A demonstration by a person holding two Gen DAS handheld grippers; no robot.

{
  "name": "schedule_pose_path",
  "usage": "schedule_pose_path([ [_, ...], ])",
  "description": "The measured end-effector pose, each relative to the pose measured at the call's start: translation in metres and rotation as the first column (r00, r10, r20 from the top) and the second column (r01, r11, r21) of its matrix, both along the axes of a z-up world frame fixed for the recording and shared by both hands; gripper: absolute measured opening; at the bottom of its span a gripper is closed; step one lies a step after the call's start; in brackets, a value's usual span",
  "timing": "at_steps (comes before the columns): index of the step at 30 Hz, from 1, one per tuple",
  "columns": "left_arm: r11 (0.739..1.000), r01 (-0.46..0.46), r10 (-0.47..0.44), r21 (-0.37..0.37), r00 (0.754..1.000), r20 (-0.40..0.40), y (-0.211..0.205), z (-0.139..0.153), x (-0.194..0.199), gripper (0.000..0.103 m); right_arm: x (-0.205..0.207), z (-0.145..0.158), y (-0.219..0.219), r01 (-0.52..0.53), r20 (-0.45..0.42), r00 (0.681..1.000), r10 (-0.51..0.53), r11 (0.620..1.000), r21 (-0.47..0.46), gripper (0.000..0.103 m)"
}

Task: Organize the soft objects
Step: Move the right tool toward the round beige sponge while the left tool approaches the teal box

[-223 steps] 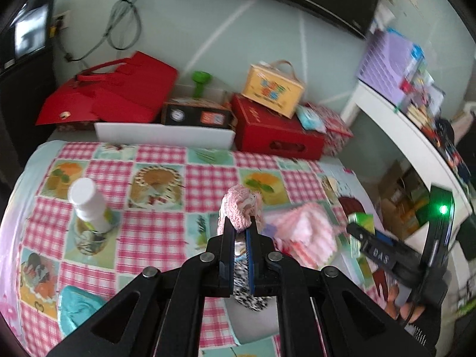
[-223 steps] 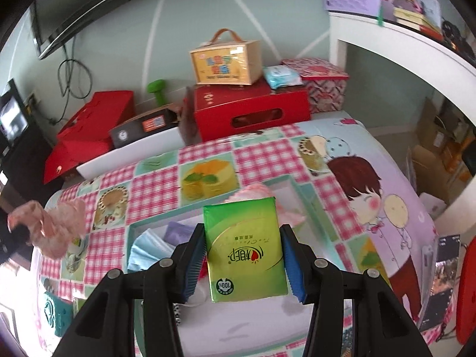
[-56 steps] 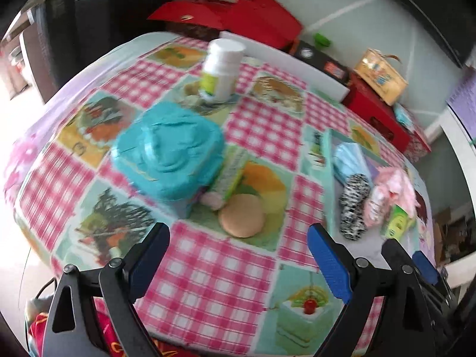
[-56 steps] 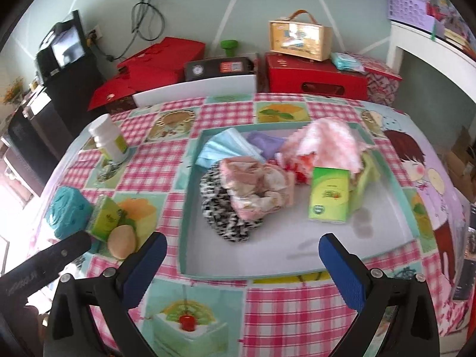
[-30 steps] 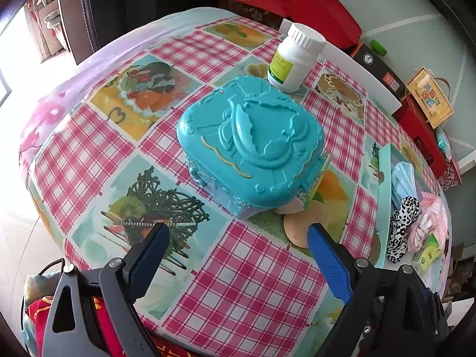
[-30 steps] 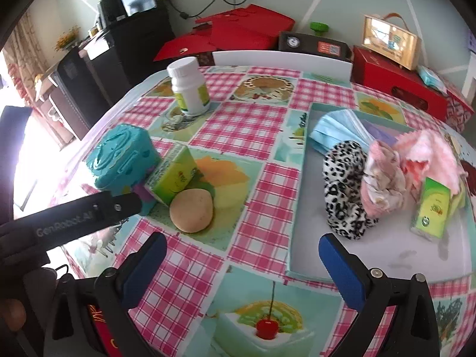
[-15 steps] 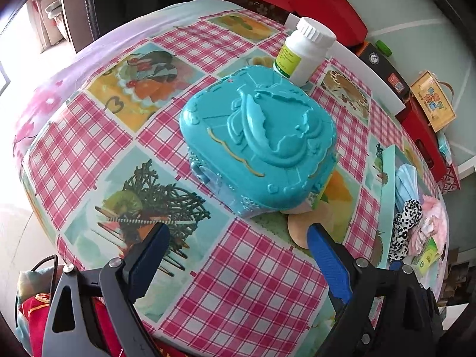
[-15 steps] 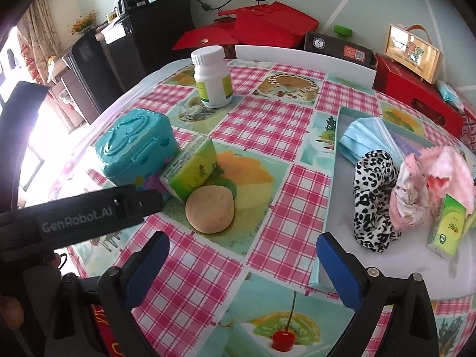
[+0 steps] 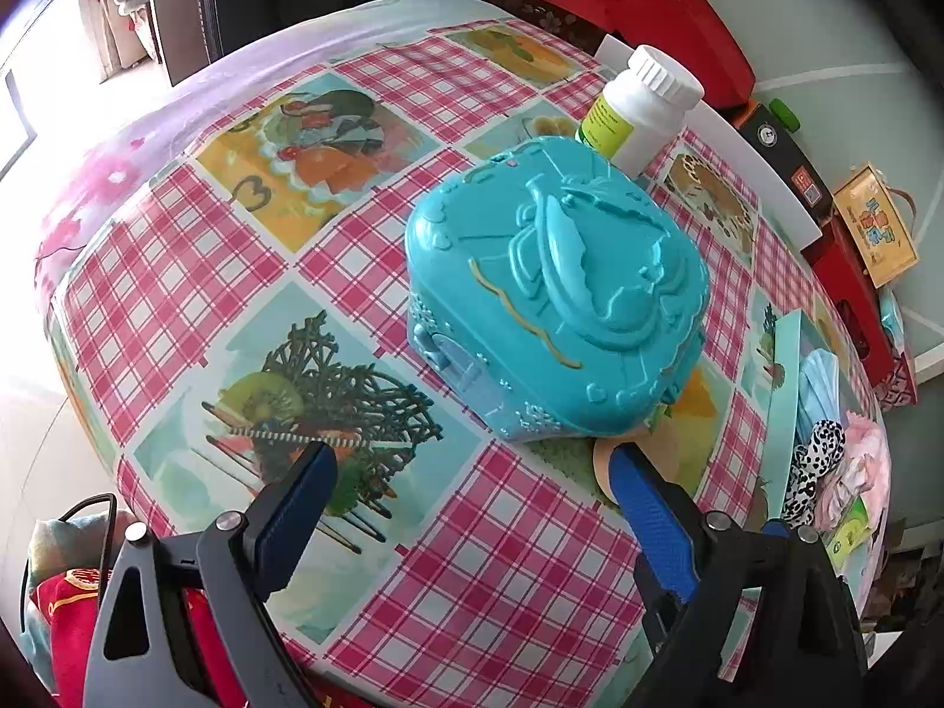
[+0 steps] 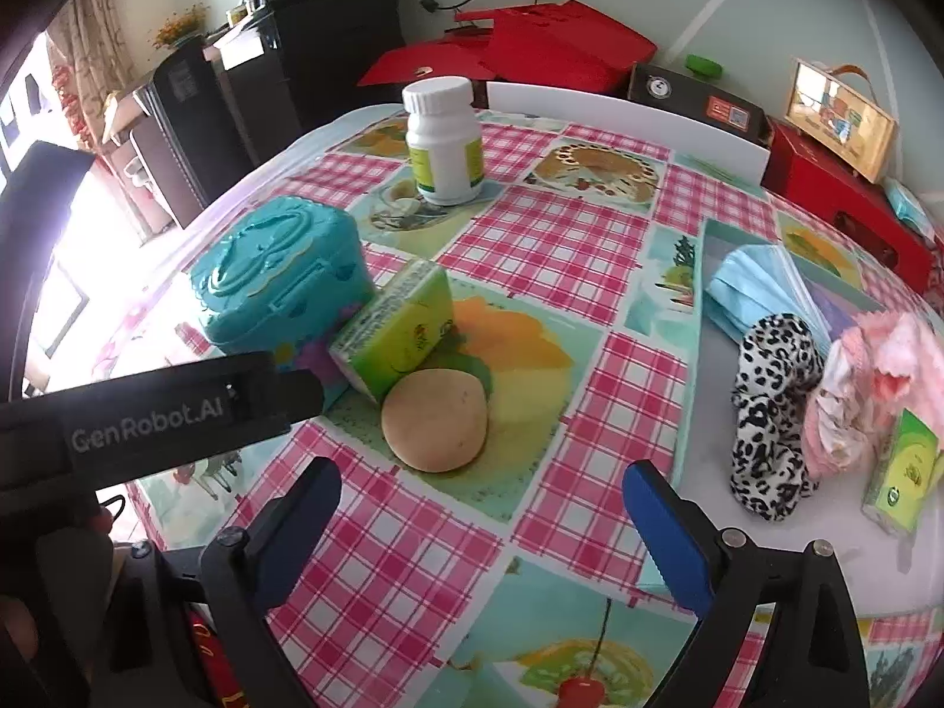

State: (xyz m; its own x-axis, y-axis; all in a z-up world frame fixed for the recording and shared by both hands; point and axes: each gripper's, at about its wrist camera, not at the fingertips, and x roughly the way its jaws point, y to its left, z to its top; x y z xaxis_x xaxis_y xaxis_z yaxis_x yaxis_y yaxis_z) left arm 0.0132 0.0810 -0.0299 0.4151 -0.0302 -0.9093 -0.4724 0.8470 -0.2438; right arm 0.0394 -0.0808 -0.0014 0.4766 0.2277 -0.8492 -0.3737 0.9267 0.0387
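Note:
A tan round sponge [image 10: 435,420] lies on the checked tablecloth, just ahead of my open right gripper [image 10: 481,498]. A green tissue pack [image 10: 394,330] leans against a teal plastic case [image 10: 277,280] beside it. The pale tray [image 10: 690,354] at right holds a blue face mask [image 10: 752,289], a leopard scrunchie [image 10: 770,413], pink cloths [image 10: 873,377] and a second green tissue pack [image 10: 902,469]. My left gripper [image 9: 472,487] is open, near the table edge, just short of the teal case [image 9: 560,301]. The sponge [image 9: 661,451] peeks from behind the case.
A white pill bottle [image 10: 443,138] stands behind the case. Red boxes [image 10: 531,47], a black box [image 10: 696,95] and a yellow carton [image 10: 841,118] line the wall. Black furniture [image 10: 248,88] stands at left. The left gripper's arm [image 10: 147,413] crosses the right view's lower left.
Since 7.4 s ago both grippers let go of their items into the tray and opened. Over the last second both cameras crept closer to the teal case and sponge.

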Motion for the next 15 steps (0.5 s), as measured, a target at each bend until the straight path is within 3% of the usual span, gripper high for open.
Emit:
schedule_pose_path([
  [4,1.0,-0.01,0.01,-0.015,1.0,0.006,0.003,0.0,-0.001,0.094,0.006,-0.005,0.004,-0.015,-0.022,1.0,0.015,1.0,0.009,0.093],
  [15,0.998,-0.03,0.03,-0.052,1.0,0.0,0.009,-0.004,-0.003,0.094,0.016,-0.013,0.013,-0.029,-0.046,0.998,0.03,0.999,0.012,0.09],
])
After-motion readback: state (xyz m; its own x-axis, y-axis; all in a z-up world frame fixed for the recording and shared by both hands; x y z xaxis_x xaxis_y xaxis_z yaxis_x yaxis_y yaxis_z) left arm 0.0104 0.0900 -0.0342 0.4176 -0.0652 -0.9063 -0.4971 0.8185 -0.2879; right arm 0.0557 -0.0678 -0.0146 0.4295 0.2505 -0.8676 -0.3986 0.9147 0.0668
